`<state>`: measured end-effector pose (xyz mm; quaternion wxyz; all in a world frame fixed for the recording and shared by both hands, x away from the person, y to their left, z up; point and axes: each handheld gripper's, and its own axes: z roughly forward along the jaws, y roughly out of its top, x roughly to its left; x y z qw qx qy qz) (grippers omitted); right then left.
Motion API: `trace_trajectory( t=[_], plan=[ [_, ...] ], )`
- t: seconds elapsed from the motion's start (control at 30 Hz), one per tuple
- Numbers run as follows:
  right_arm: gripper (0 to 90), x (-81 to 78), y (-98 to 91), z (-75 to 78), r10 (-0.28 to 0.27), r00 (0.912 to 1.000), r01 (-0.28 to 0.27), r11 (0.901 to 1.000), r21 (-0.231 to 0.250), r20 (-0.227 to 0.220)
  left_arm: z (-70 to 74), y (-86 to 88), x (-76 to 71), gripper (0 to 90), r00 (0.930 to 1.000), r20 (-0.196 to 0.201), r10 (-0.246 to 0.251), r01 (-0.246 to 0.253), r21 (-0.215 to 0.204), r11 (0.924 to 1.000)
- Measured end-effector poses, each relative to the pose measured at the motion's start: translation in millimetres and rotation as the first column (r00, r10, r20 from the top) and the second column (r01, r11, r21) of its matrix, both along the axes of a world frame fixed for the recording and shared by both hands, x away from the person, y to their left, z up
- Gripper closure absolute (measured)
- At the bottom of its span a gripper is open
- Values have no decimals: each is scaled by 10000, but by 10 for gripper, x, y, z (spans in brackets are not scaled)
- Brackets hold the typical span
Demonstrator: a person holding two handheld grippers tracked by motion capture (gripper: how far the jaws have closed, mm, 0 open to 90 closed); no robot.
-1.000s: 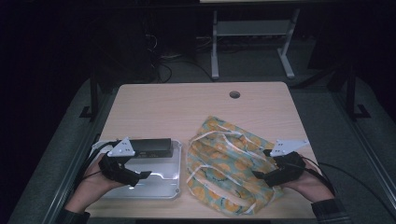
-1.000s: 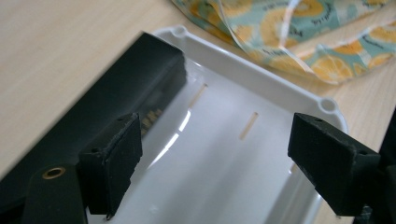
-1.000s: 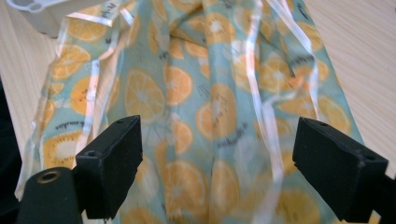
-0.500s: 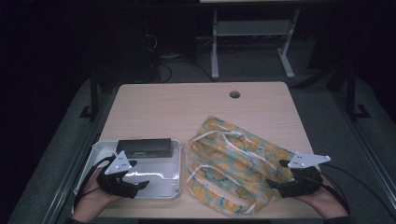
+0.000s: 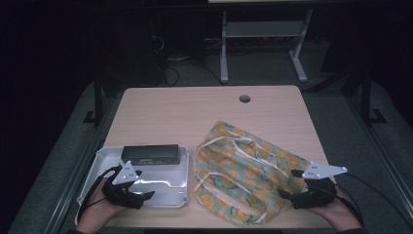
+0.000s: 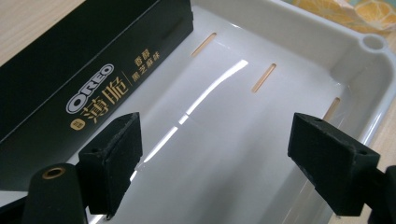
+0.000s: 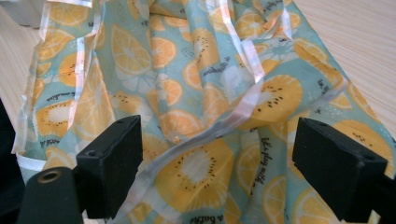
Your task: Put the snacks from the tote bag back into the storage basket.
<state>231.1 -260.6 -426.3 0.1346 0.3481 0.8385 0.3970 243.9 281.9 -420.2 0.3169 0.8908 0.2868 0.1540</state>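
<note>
My left claw [image 6: 215,163] gapes over the white tray [image 6: 355,60], Oreo box [image 6: 70,79] beside it; right claw [image 7: 219,163], spread, faces the fruit-print bag [image 7: 196,93] for gripping.

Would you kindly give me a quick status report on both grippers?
Left gripper open over white tray, empty. Right gripper open at fruit-print cloth, not gripping. Black Oreo box in tray. Nothing in the way.

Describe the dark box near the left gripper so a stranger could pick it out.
On the light wooden table, find the white plastic tray at the near left. The long black cardboard box lies along its far wall. It alone is black and bears white OREO lettering.
</note>
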Motion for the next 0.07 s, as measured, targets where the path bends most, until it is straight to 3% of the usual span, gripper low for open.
trace_trajectory(
  t=[0.07],
  plan=[
    [155,5,7,3,14,10000,-14,10000,9,29,-1,-5,-4,175,10000,5,-15,15,-35,10000]
  ],
)
